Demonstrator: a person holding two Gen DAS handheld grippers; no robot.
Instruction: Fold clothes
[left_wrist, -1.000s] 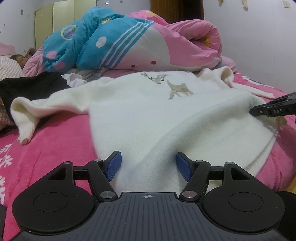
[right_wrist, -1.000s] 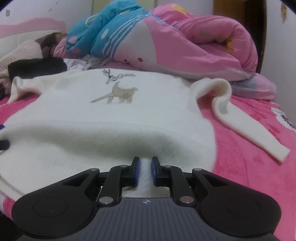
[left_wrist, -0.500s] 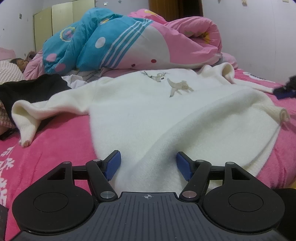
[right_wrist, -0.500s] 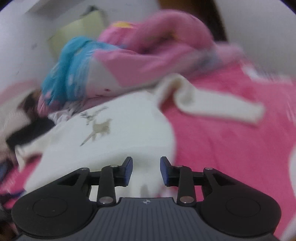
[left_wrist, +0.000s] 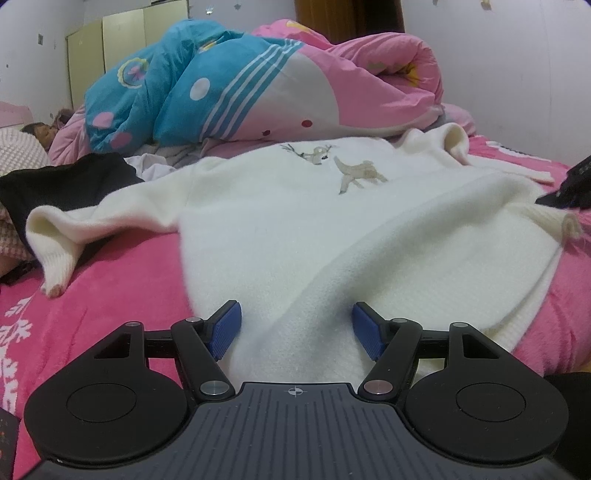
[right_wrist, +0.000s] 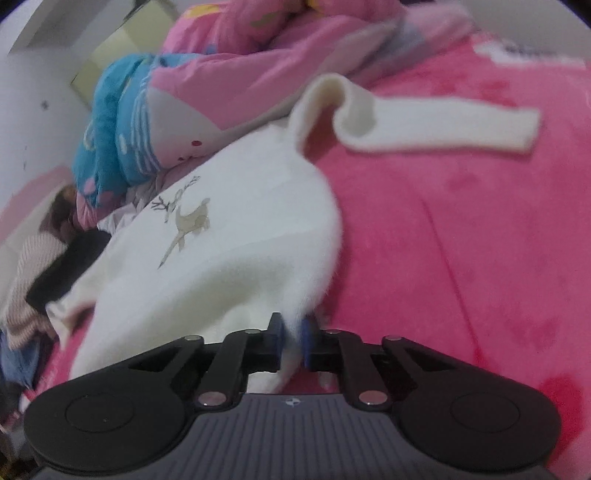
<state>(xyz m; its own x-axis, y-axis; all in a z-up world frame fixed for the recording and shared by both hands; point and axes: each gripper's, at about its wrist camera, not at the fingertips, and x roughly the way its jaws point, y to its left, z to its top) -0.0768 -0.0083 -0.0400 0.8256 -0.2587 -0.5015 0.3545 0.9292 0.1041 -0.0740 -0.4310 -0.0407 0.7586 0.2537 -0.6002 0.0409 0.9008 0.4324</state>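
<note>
The fluffy cream-white knitted sweater with embroidered deer (left_wrist: 317, 221) is spread over the bright pink plush bedspread (left_wrist: 122, 280), its hem nearest both cameras and its chest motif toward the far side. Open pink surface is left to the right of the sweater in the right wrist view, where only one cream sleeve (right_wrist: 436, 125) is laid across it; at the far side the garment is bounded by a rumpled pink-and-blue patterned quilt (left_wrist: 258, 85), and at the left by a black garment (left_wrist: 62, 184). The right gripper (right_wrist: 292, 338) is closing its jaws, and the sweater's right hem edge is pinched between the blue pads. The left gripper (left_wrist: 297, 328) is held wide and released, with a raised ridge of the hem between its pads and untouched by them. The right wrist view is tilted and blurred. A dark object at the right border of the left view is cut off and cannot be identified.
</note>
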